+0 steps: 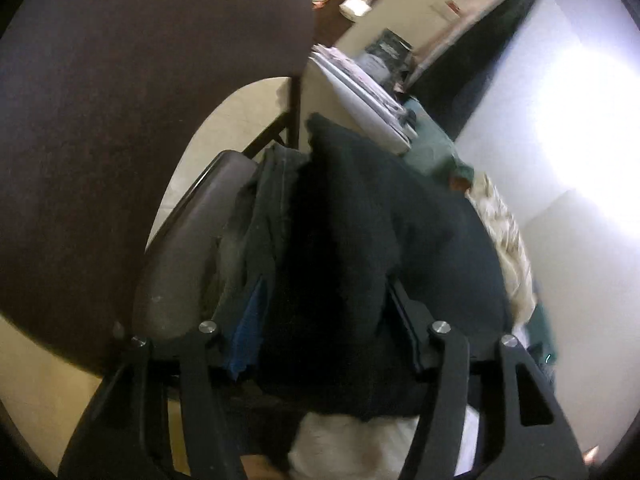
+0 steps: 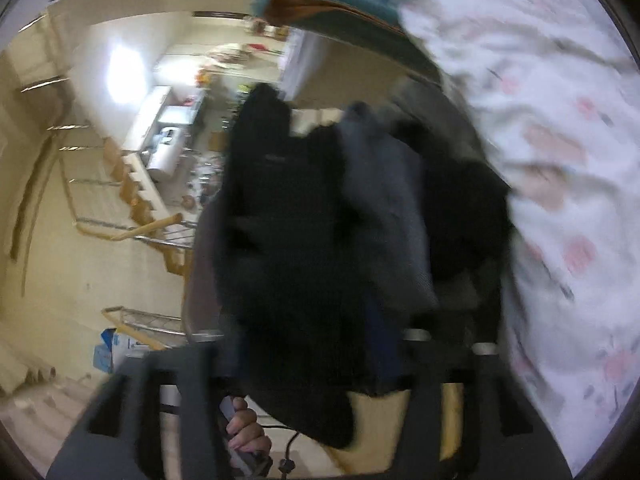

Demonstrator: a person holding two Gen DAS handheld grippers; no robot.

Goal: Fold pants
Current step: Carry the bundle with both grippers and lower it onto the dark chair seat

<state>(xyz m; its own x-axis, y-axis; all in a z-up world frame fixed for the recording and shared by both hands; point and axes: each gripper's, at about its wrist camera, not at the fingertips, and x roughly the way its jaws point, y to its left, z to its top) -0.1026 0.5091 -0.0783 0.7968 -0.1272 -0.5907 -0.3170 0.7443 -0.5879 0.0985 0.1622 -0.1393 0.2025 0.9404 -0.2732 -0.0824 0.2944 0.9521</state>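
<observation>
Left wrist view: dark pants [image 1: 352,248] bunched between the left gripper [image 1: 324,332] fingers, draped over a chair [image 1: 192,240] arm; jaws part-open, and whether the pads press the cloth I cannot tell. A cream cloth [image 1: 504,240] lies beside the pants on the right. Right wrist view, blurred: pants [image 2: 304,264] hang in front of the right gripper [image 2: 320,344], jaws part-open, grip unclear. Floral bed sheet [image 2: 560,160] to the right; a hand [image 2: 248,428] below; stairs [image 2: 132,192] at left.
</observation>
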